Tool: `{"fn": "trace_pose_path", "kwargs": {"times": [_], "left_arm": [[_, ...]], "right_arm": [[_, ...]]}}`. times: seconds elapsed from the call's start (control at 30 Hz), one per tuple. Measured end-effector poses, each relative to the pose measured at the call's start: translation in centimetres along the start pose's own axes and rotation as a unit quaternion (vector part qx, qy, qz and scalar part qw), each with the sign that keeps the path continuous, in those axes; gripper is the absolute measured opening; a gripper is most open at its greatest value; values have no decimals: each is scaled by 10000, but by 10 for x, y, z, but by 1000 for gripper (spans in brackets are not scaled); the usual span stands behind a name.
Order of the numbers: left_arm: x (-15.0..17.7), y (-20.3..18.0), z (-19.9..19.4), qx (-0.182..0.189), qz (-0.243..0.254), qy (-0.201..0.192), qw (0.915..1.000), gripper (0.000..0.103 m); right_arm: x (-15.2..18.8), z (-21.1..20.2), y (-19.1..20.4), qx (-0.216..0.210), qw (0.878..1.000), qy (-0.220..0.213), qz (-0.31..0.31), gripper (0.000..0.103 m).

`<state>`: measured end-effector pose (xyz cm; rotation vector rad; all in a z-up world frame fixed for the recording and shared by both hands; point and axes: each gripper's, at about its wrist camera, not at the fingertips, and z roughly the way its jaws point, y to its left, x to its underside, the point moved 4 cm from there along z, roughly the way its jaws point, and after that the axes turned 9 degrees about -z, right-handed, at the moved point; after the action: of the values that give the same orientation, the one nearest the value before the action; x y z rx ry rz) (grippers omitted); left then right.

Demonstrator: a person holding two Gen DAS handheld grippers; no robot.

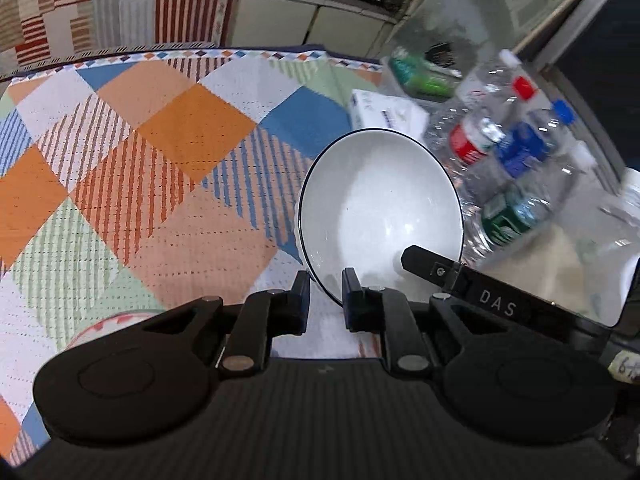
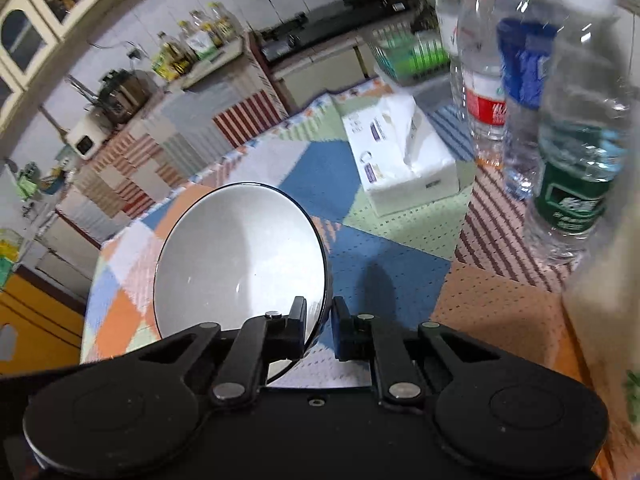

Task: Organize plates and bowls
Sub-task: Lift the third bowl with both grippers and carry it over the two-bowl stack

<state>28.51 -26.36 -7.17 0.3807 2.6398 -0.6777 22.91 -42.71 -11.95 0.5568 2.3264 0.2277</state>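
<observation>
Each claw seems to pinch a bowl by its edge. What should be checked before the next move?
1. Left claw on the white ceramic bowl with a dark rim: shut on the rim, ok.
2. Right claw on the white dark-rimmed bowl: shut on the rim, ok.
3. One bowl or two: cannot tell.
4. Room beside the clear plastic water bottles: they stand close on the right, not ok.
5. Spot to set a bowl down: cannot tell.
</observation>
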Motion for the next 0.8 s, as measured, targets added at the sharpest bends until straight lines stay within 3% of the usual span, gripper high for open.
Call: {"fn": "trace_pose_path", "kwargs": {"times": [0.23, 0.8], "left_arm": [[35, -5, -38, 0, 241, 23, 9997, 15], [97, 12, -33, -98, 195, 957, 9952, 14]], "right_arm": [[34, -45, 9, -103, 9995, -285, 46, 17], [103, -85, 16, 324, 9988, 216, -311, 18]]}}
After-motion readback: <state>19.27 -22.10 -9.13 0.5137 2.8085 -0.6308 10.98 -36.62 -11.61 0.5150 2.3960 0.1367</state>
